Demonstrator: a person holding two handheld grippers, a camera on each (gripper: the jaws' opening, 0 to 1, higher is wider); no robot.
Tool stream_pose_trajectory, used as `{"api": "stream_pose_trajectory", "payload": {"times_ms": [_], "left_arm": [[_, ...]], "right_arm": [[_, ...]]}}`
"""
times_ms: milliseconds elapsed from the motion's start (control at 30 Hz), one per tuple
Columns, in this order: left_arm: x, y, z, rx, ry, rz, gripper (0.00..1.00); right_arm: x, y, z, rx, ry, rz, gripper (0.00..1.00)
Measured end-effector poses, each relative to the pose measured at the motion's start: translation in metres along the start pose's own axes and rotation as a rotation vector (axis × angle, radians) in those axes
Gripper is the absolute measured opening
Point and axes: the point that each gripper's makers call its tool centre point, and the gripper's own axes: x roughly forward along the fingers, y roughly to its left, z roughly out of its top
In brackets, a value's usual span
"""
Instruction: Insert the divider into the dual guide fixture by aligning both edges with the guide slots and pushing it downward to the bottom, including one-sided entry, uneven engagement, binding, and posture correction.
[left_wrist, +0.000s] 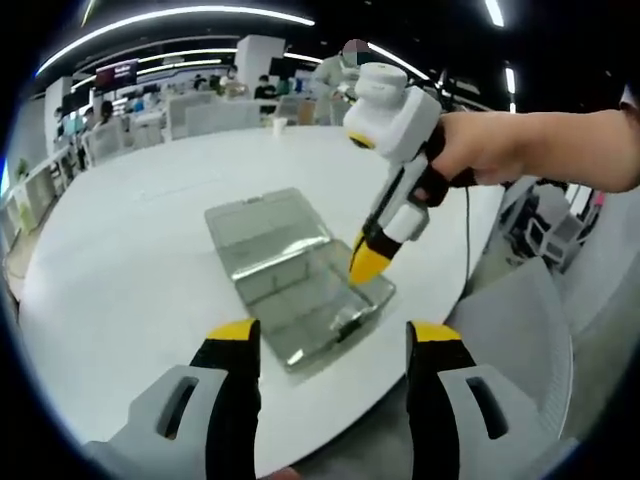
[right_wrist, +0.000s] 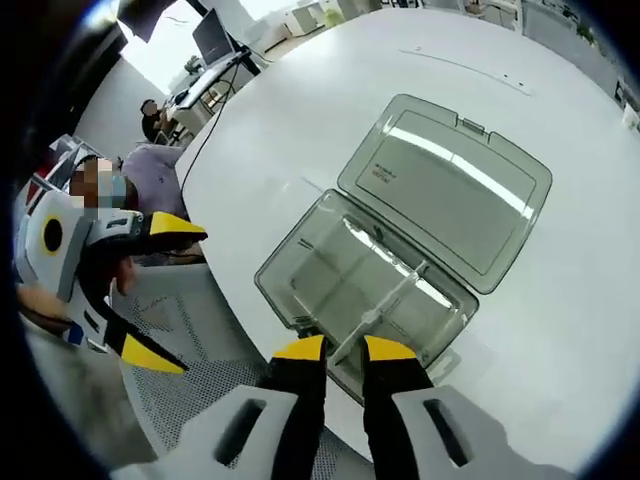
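Note:
A clear plastic box (left_wrist: 262, 268) with guide slots lies on the white round table (left_wrist: 130, 260), its hinged lid (right_wrist: 450, 195) laid open flat behind it. The clear divider (right_wrist: 385, 305) stands across the box (right_wrist: 282, 285) near its front wall. My right gripper (right_wrist: 345, 350) is shut on the divider's near end, its yellow tips close together. In the left gripper view the right gripper (left_wrist: 370, 262) points down into the box, held by a hand. My left gripper (left_wrist: 335, 335) hangs open just off the table's near edge, holding nothing; it also appears open as the left gripper (right_wrist: 160, 290).
The box sits close to the table's (right_wrist: 560, 330) rim. A grey mesh chair (right_wrist: 185, 385) stands below that rim, and another chair (left_wrist: 520, 330) at the right. A seated person (right_wrist: 150, 165) is nearby. Desks and people fill the far room.

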Motion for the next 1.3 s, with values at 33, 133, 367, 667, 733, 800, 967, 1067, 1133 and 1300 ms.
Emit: {"api": "stream_pose_trajectory", "payload": {"times_ms": [33, 133, 367, 667, 733, 800, 967, 1067, 1133, 1300], "left_arm": [[-0.001, 0.001, 0.0, -0.003, -0.004, 0.002, 0.57], [-0.002, 0.003, 0.001, -0.01, -0.016, 0.008, 0.57], [-0.005, 0.003, 0.004, -0.026, -0.05, 0.018, 0.57], [-0.011, 0.006, 0.006, -0.05, -0.092, 0.032, 0.57], [-0.013, 0.007, 0.007, -0.053, -0.103, 0.037, 0.57], [-0.014, 0.008, 0.008, -0.058, -0.11, 0.04, 0.57], [-0.017, 0.01, 0.008, -0.063, -0.123, 0.047, 0.57], [-0.018, 0.011, 0.007, -0.064, -0.127, 0.05, 0.57], [-0.018, 0.011, 0.007, -0.066, -0.13, 0.052, 0.57], [-0.019, 0.012, 0.006, -0.066, -0.134, 0.056, 0.57]], "right_arm": [[0.0, 0.0, 0.0, -0.043, 0.003, 0.003, 0.0], [0.0, -0.005, 0.001, 0.022, -0.006, -0.022, 0.0], [0.002, -0.003, 0.008, 0.172, -0.018, -0.025, 0.0], [0.013, -0.009, 0.01, 0.306, 0.039, -0.06, 0.06], [0.017, -0.012, 0.009, 0.328, 0.057, -0.075, 0.07], [0.021, -0.012, 0.01, 0.326, 0.065, -0.077, 0.08], [0.027, -0.015, 0.009, 0.408, 0.092, -0.102, 0.12], [0.028, -0.016, 0.012, 0.434, 0.086, -0.115, 0.14], [0.031, -0.018, 0.01, 0.445, 0.098, -0.131, 0.14], [0.036, -0.016, 0.004, 0.47, 0.136, -0.151, 0.09]]}}
